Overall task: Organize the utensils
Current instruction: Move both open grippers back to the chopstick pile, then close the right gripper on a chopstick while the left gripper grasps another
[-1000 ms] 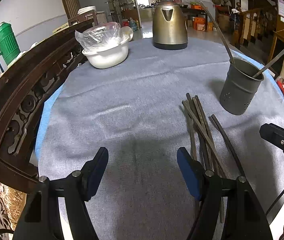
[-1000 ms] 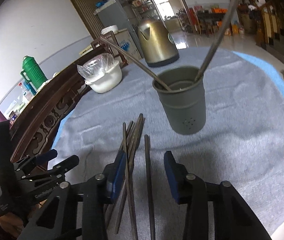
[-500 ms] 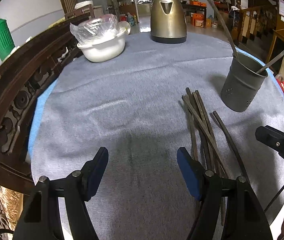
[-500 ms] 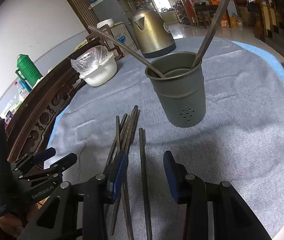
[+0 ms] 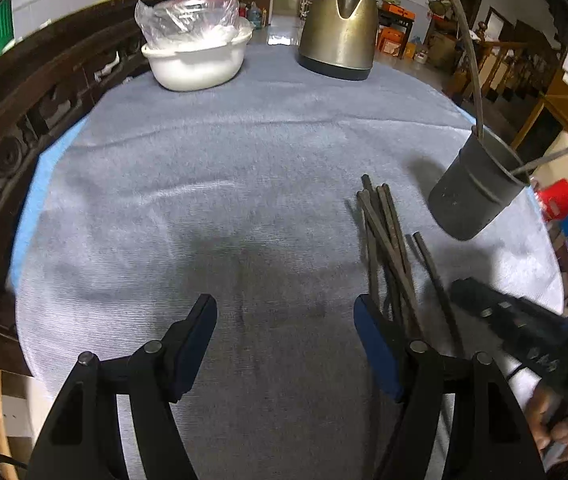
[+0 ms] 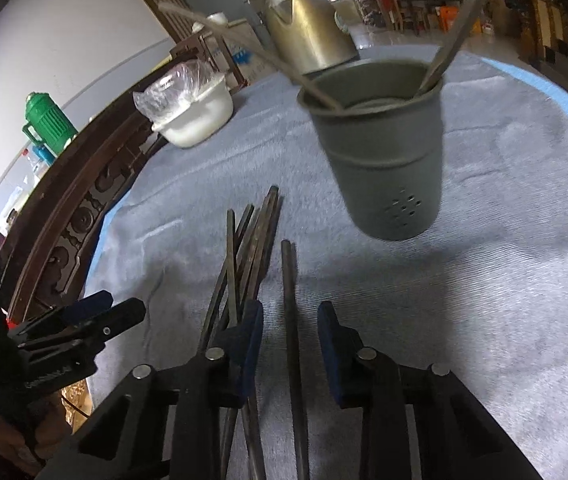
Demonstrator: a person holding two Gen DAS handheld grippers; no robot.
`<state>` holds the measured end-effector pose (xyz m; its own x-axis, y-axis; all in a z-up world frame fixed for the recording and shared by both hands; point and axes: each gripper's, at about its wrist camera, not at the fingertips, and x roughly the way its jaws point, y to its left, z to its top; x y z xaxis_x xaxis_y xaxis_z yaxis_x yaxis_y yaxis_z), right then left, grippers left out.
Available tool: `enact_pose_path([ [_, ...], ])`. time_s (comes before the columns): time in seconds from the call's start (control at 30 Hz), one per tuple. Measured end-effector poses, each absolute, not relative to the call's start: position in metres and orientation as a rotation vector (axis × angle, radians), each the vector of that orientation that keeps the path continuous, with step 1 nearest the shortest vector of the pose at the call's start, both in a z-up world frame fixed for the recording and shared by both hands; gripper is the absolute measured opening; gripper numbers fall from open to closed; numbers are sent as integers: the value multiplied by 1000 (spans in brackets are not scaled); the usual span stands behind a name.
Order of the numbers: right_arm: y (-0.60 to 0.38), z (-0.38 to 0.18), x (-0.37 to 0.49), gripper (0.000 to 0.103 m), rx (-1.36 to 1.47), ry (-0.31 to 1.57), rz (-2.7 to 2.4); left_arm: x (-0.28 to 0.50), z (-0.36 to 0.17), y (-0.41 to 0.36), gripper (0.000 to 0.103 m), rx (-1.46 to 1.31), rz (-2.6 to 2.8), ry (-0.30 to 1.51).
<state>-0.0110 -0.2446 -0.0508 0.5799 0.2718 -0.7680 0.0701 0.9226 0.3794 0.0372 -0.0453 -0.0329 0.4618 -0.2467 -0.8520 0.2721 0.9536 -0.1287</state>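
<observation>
Right gripper (image 6: 289, 330) is straddling a lone chopstick (image 6: 288, 280), jaws apart, nothing clamped. Left gripper (image 5: 284, 334) is hovering wide open at nine o'clock of the pile (image 5: 387, 240). Holder (image 6: 383, 148) is standing at one o'clock, holding two sticks; most are waiting on the cloth (image 5: 204, 200).

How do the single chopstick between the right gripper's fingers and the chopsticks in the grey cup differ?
The single chopstick lies flat on the cloth; the two chopsticks in the cup stand leaning on the rim of the grey cup. The single one looks dark, those in the cup paler. The right gripper is open around the single one.
</observation>
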Motion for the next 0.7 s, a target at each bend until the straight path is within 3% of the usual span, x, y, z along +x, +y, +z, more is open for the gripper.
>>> enact_pose_path([
  [0.17,-237,-66,1,21,359,1013,110,49,-31,-46,72,-38,-372,1070],
  [0.3,-236,-68,0,8,329,1017,101,60,-31,-57,58,-69,-428,1096],
  [0.4,-244,-68,-4,8,340,1018,76,68,-35,-70,54,-75,-450,1117],
  [0.7,-275,-66,-19,8,405,1022,35,111,-55,-94,54,-152,-475,1198],
])
